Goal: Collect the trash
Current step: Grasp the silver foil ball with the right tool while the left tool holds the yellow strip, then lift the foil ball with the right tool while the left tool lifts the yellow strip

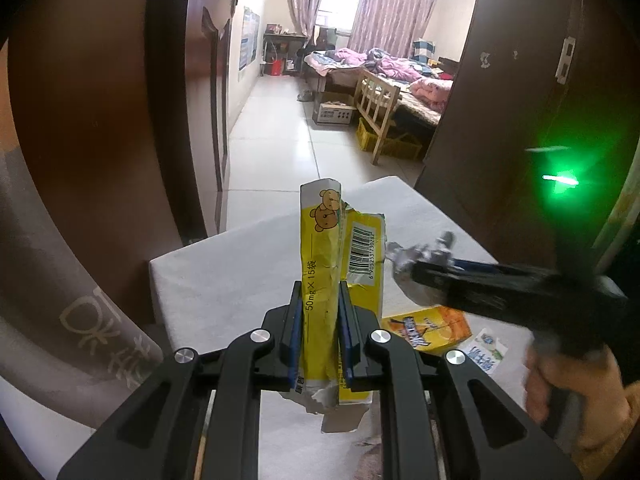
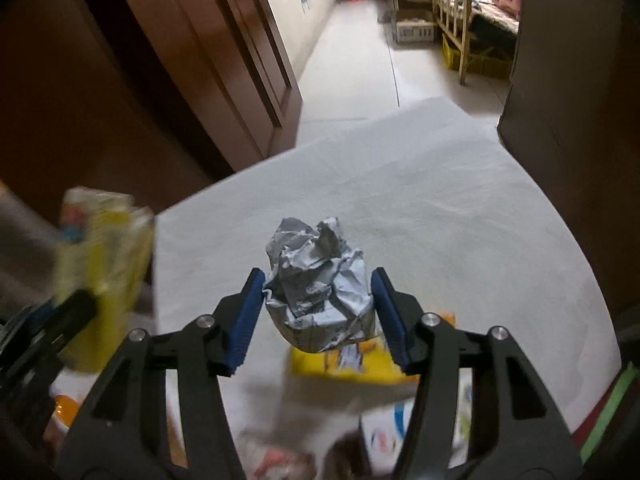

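Left tool [image 1: 320, 312] is gripping a flattened yellow packet [image 1: 340, 248] between its 2 blue pads, clamped tight on the packet's narrow folded middle. It is holding the packet upright above the tabletop [image 1: 224, 280]; a bear drawing and a barcode are showing on the packet, and a torn white end is hanging below the pads. In the right wrist view that packet is appearing only as a yellow blur at the left edge.

Right tool [image 2: 318, 300] is sitting around a crumpled grey paper ball [image 2: 320, 280]. Its left pad is touching the ball's side, while the right pad is standing just beside the ball; whether that pad is pressing on it, I cannot tell. The ball appears to be sitting clear of the white tabletop, above an orange sachet [image 1: 430, 330] that is lying flat on the cloth. A small white and blue wrapper [image 1: 486, 354] is lying just beside the sachet. A person's hand [image 1: 576, 392] is holding the right tool's grip at the right edge of the left wrist view.
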A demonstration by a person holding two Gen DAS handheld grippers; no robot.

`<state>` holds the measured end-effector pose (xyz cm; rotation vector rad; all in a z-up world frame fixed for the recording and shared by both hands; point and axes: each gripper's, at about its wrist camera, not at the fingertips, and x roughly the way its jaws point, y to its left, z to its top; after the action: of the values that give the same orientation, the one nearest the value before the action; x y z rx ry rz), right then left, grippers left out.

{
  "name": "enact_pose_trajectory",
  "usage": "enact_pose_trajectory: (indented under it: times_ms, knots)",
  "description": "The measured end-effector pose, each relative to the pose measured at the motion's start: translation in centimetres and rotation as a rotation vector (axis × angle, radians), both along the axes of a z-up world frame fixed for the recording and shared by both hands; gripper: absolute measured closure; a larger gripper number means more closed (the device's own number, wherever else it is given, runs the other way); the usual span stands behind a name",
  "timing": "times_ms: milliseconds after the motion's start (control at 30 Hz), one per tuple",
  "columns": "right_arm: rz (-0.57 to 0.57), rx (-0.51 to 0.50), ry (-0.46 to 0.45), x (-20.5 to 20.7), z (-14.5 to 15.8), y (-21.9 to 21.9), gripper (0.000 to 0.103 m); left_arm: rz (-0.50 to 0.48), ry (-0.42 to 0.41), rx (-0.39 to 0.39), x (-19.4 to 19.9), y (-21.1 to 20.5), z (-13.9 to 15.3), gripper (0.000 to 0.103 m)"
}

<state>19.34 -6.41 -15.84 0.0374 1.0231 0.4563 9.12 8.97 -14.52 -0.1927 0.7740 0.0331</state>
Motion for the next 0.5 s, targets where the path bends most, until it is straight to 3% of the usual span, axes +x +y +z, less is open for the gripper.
enact_pose_trajectory:
  times_ms: [300,500]
  knots:
    - [-0.100,0.164,-0.123,-8.6,5.3,-4.5,0.048,-0.036,-0.054,0.027,-1.5,-1.8,2.4,0.090]
    - [-0.142,0.230,-0.172,-10.9,7.2,-7.5,0.048,-0.059,-0.102,0.055,-2.5,-3.3,4.8,0.090]
